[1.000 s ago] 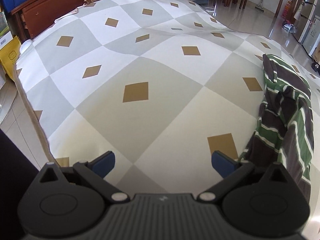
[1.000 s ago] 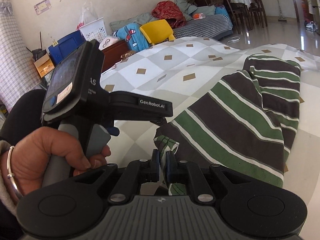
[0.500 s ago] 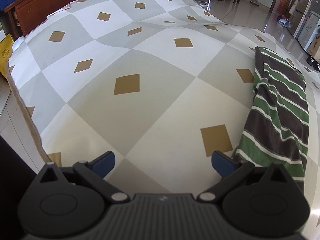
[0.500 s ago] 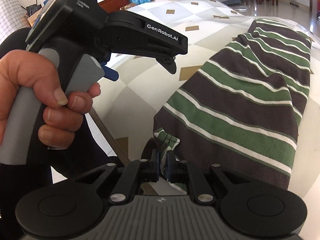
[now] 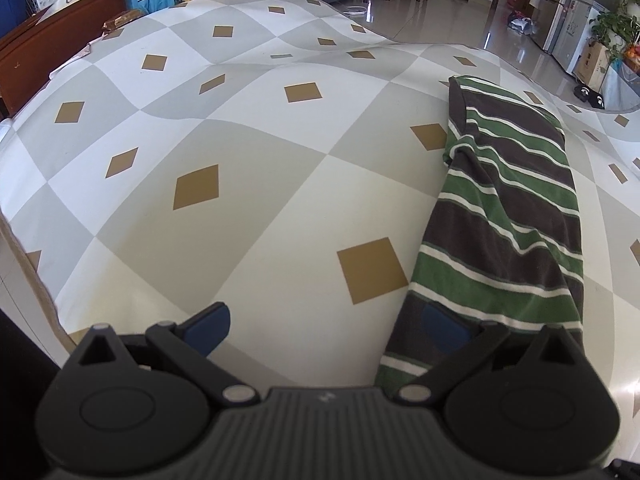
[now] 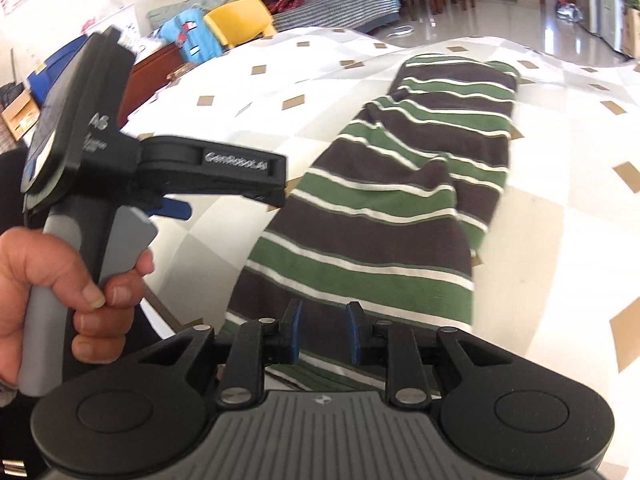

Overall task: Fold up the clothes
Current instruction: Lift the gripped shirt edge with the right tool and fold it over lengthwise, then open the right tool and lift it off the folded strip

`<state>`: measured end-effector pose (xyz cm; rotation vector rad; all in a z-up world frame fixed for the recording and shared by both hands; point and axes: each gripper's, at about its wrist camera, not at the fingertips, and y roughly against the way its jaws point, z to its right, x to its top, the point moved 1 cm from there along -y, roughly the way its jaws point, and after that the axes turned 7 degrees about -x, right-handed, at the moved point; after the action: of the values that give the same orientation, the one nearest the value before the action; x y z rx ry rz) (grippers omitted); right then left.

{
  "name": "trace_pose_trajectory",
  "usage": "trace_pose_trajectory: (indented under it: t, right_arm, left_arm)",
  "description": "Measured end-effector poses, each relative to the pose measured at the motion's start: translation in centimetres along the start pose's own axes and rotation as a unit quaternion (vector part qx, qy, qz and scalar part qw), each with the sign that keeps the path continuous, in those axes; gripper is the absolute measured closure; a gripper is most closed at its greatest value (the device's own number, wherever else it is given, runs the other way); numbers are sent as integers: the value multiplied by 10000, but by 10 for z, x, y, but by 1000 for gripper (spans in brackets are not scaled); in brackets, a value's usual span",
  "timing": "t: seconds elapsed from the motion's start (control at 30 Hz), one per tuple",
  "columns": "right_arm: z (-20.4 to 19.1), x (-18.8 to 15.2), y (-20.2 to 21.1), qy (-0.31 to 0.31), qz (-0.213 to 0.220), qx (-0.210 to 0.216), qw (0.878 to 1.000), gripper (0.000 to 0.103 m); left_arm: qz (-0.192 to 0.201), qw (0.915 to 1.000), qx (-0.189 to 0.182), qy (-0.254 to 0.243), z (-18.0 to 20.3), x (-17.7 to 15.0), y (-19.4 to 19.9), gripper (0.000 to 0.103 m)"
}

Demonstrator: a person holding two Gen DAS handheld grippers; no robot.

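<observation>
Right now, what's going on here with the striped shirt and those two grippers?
A person holds a gripper in each hand over a table with a checked cloth. A green and brown striped garment, folded into a long strip, lies on it. The right gripper is opening at the strip's near end, its fingers apart and no longer pinching the fabric. The left gripper is wide open beside it, holding nothing.

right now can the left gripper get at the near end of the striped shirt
Probably yes. The left gripper is wide open, and one of its fingers already hangs over the near end of the striped shirt. Nothing lies between them on the checked cloth. The right gripper, its jaws opening, is not in the way.
</observation>
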<state>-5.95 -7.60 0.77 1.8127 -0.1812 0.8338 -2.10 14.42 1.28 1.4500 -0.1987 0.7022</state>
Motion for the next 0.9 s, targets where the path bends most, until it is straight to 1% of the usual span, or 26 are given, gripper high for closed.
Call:
trace_pose_trajectory:
  t: [0.13,0.3,0.43,0.5,0.63,0.77,0.9]
  right_arm:
    - [24,3,4,-500,89,-447,9977,79]
    - [41,4,3,-827,95,-855,9929,78]
    - [56,2,2,-1175,-23,-1089,9871,78]
    - [61,1,1,-1319,-95,-1130,9848,77]
    - [67,-6,4,-1540,-224,-1024,9825,76]
    - [67,-15,5,-1621,-429,-908,9816,73]
    - [63,-21,1,-1532,-561,-903,9825,73]
  left_arm:
    - [-25,9997,-130,-208,12,-4,0,0]
    - [-70,9986,-275,-454,27,-11,0,0]
    - [-61,9970,-341,-692,37,-15,0,0]
    - [-60,9961,-373,-803,42,-17,0,0]
    - [-100,9941,-477,-974,51,-22,-1,0]
    - [-137,9925,-531,-1089,58,-25,-3,0]
    - [-171,9906,-590,-1220,66,-30,-5,0]
